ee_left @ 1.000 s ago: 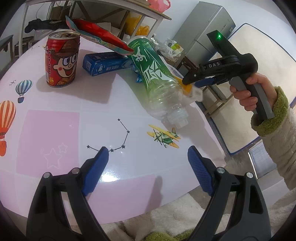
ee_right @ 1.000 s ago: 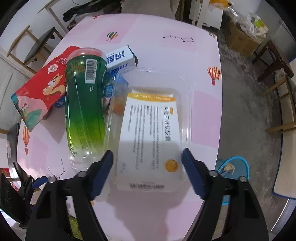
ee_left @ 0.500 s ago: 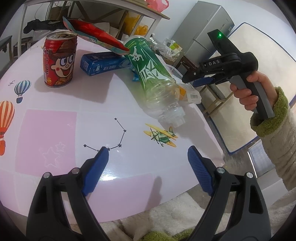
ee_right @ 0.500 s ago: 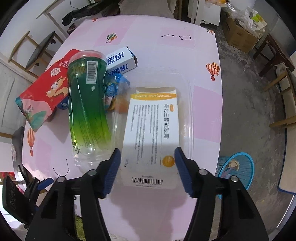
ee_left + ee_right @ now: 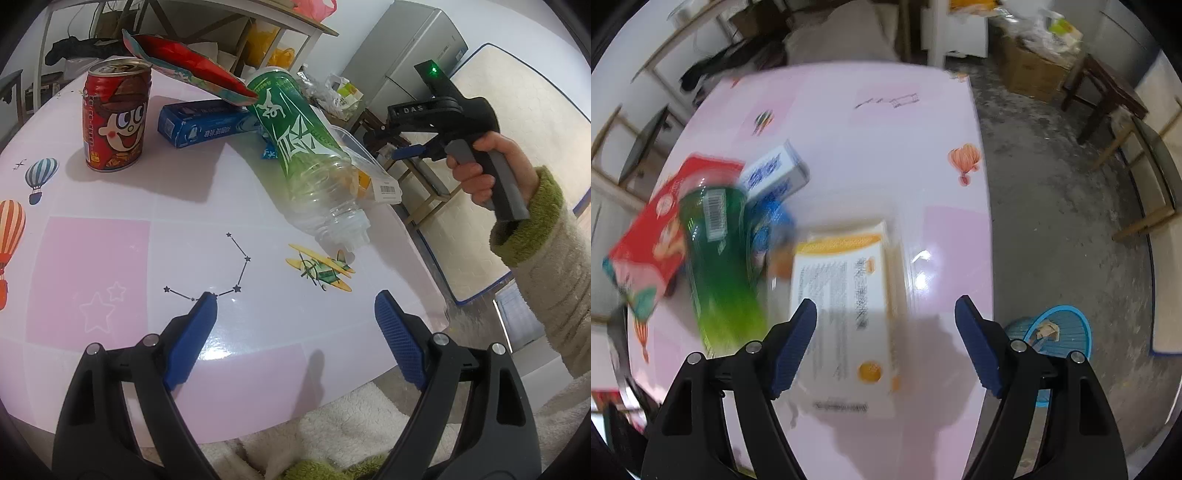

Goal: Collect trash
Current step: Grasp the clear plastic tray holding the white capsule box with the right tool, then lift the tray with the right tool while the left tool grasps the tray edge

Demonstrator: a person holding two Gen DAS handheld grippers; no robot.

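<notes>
I have both claws open and empty — my left gripper (image 5: pixel 295 314) hangs over the pink table (image 5: pixel 92 258), near the neck of the green bottle (image 5: pixel 306 155). My right gripper (image 5: pixel 886 321) sits above the white-and-orange box (image 5: pixel 846 295), which lies just beside that bottle — pads clear of it.

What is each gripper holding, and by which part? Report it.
Nothing. Left gripper is open over the table; right gripper is open above the white box, pads off it.
</notes>
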